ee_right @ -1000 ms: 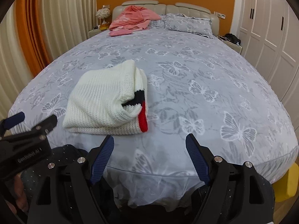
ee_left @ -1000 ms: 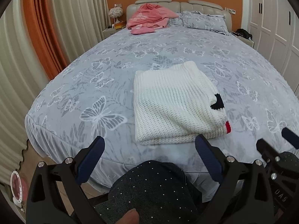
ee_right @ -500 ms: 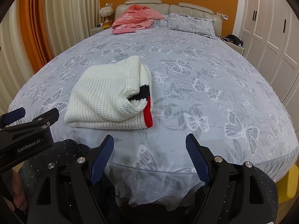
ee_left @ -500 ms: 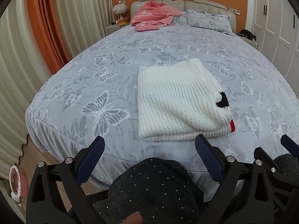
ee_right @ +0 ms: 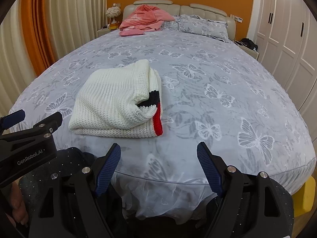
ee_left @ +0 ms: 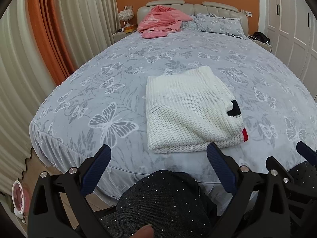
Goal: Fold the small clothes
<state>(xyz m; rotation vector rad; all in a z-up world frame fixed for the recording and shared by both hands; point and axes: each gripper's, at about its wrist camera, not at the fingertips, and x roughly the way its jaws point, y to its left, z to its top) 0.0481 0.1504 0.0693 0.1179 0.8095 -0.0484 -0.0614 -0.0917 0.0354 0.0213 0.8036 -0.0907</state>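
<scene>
We count one folded white knit sweater (ee_left: 190, 111) on the bed (ee_left: 122, 75), one pink garment (ee_left: 162, 20) heaped against the headboard (ee_left: 218, 10), and two pillows (ee_left: 220, 24) in the same butterfly print beside it. One small lamp (ee_left: 126, 15) stands on the nightstand at the bed's far left corner.

The sweater lies near the foot edge of the bed, left of its middle in the right wrist view (ee_right: 118, 103). It is folded into a rough rectangle whose long axis runs from the foot edge toward the headboard. Its folded, closed side faces the bed's left edge; the open side, with a black band (ee_right: 151, 99) and a red stripe (ee_right: 157, 122), faces the right edge.

We hold two grippers, both off the bed beyond its foot edge and apart from the sweater. The left gripper (ee_left: 158, 168) has its jaws spread wide with nothing between them; the right gripper (ee_right: 158, 166) likewise stands wide and holds nothing. On the left gripper's body, seen from the right wrist, we read "GenRobot.AI" (ee_right: 29, 159).
</scene>
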